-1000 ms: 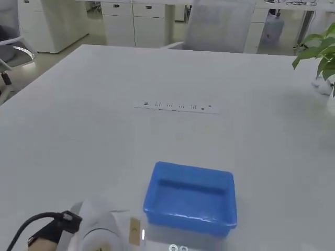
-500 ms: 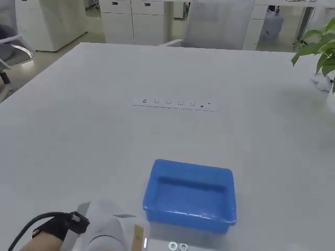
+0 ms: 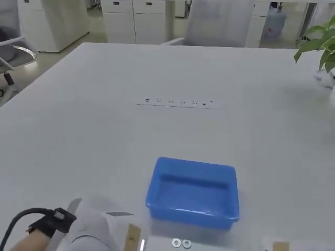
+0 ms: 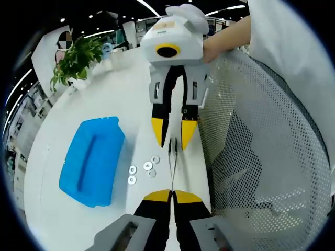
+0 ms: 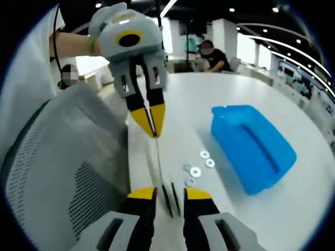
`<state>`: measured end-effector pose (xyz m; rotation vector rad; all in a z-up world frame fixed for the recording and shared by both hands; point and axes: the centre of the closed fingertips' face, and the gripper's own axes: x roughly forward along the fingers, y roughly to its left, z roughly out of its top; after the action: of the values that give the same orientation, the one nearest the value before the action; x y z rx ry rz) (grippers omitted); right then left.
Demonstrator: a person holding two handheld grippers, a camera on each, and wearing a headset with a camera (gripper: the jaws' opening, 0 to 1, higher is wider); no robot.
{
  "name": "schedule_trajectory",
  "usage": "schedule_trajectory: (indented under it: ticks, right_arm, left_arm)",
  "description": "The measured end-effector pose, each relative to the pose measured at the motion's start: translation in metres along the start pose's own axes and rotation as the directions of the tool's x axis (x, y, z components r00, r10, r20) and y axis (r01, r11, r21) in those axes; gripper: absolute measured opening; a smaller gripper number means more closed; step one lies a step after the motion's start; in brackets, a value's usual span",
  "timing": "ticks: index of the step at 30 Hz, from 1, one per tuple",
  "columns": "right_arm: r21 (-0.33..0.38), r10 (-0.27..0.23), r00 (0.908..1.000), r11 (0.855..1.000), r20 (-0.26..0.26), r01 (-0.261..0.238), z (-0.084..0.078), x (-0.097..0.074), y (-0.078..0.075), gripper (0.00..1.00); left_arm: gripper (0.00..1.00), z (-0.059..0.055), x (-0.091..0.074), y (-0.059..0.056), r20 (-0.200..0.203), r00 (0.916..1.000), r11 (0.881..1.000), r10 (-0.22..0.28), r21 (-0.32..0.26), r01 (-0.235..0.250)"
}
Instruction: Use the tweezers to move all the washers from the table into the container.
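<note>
The left gripper (image 4: 171, 194) is clamping fully closed on the joined end of the tweezers (image 4: 171, 167), seemingly steadying them for a handover; the right gripper (image 5: 170, 196) is straddling their two legs, jaws narrowly parted, contact unclear; four washers (image 4: 148, 166) are lying on the table (image 3: 157, 136) just beside the blue container (image 4: 91, 157).

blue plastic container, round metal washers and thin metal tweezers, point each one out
blue plastic container (image 3: 191, 216): head view, on its front wall.
round metal washers (image 4: 148, 166): left gripper view, on one washer of the cluster.
thin metal tweezers (image 5: 158, 163): right gripper view, on the middle of the shaft.
</note>
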<state>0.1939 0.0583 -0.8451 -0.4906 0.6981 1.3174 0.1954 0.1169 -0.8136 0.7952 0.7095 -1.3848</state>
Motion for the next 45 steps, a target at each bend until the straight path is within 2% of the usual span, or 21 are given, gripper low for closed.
schedule_trajectory:
  ticks: [4, 9, 13, 16, 21, 27, 32, 36, 41, 45]
  right_arm:
    - [-0.023, 0.01, 0.9999, 1.0, -0.006, -0.01, -0.002, 0.001, 0.005, 0.14]
    - [-0.045, 0.02, 0.9998, 0.999, 0.007, -0.019, 0.003, 0.001, 0.003, 0.08]
    - [-0.018, 0.034, 0.9983, 0.999, 0.047, -0.033, 0.01, 0.001, 0.0, 0.07]
    - [-0.01, 0.024, 0.9962, 1.0, 0.084, -0.023, 0.02, 0.001, -0.007, 0.07]
    - [0.013, 0.002, 0.9924, 1.0, 0.123, -0.004, 0.029, 0.003, -0.017, 0.07]
    - [0.037, 0.004, 0.9894, 0.999, 0.145, -0.01, 0.032, 0.007, -0.019, 0.08]
    - [0.04, 0.004, 0.9892, 0.999, 0.146, -0.01, 0.032, 0.008, -0.021, 0.08]
    - [0.039, 0.006, 0.9896, 0.999, 0.144, -0.012, 0.031, 0.011, -0.022, 0.08]
    - [0.031, 0.007, 0.991, 0.999, 0.133, -0.011, 0.032, 0.012, -0.023, 0.09]
    - [0.043, 0.008, 0.9843, 0.999, 0.177, -0.015, 0.049, 0.001, -0.021, 0.16]
  left_arm:
    - [0.0, 0.022, -0.012, -0.004, 0.033, 0.9993, 1.0, 0.014, 0.005, -0.015]
    - [0.0, 0.054, -0.019, -0.009, 0.088, 0.9959, 0.999, 0.022, 0.024, -0.024]
    - [0.0, 0.067, -0.024, -0.004, 0.091, 0.9954, 0.998, 0.031, 0.049, -0.036]
    - [0.0, 0.076, -0.028, 0.003, 0.095, 0.9947, 0.997, 0.038, 0.059, -0.043]
    - [0.0, 0.077, -0.032, 0.014, 0.068, 0.9967, 0.997, 0.045, 0.053, -0.049]
    - [0.0, 0.077, -0.03, 0.022, 0.048, 0.9982, 0.998, 0.036, 0.047, -0.039]
    - [0.0, 0.08, -0.027, 0.025, 0.038, 0.999, 0.999, 0.023, 0.045, -0.025]
    - [0.0, 0.081, -0.023, 0.025, 0.019, 0.9998, 0.997, 0.009, 0.075, -0.011]
    - [0.0, 0.076, -0.017, 0.029, 0.002, 1.0, 0.997, 0.006, 0.071, -0.006]
    - [0.0, 0.077, -0.016, 0.029, 0.014, 0.9998, 0.999, -0.011, 0.053, 0.01]
